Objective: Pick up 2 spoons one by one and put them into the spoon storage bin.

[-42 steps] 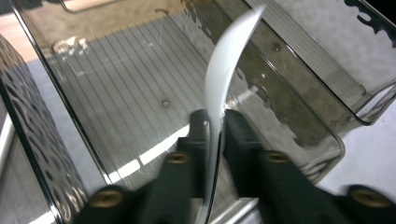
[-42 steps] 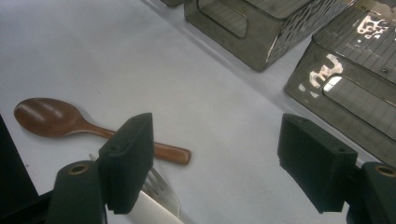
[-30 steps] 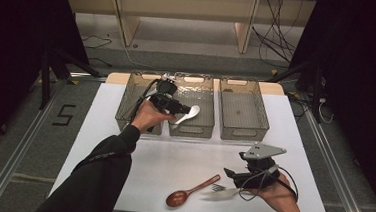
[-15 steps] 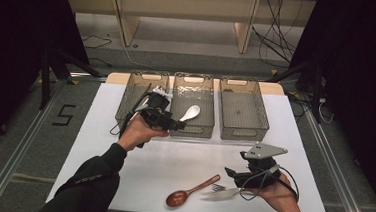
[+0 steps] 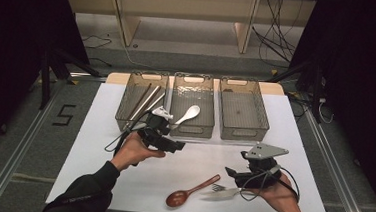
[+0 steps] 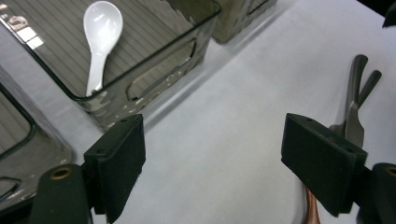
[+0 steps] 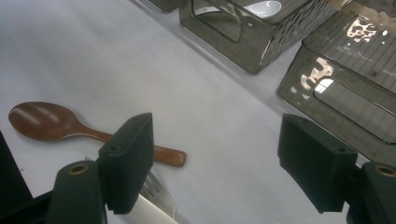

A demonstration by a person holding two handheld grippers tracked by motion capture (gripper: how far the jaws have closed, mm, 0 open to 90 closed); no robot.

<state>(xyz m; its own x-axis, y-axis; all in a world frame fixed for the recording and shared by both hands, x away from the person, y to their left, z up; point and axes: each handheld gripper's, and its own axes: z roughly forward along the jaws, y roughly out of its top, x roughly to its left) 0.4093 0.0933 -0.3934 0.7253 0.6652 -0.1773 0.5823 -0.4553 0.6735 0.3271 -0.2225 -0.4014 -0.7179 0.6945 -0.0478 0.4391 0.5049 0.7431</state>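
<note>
Jaws of the left gripper [image 5: 177,146] are seen spread wide with nothing between them, held above the white table [image 5: 197,157] just in front of the middle clear plastic bin [image 5: 192,105]. A white ceramic soup spoon [image 5: 188,114] is seen lying inside that bin, bowl toward its far right side. The right gripper [image 5: 231,173] is likewise held spread and empty, low over the table's near edge, just beside a silver metal fork [image 5: 226,191] and a brown wooden spoon [image 5: 190,191] lying flat
</note>
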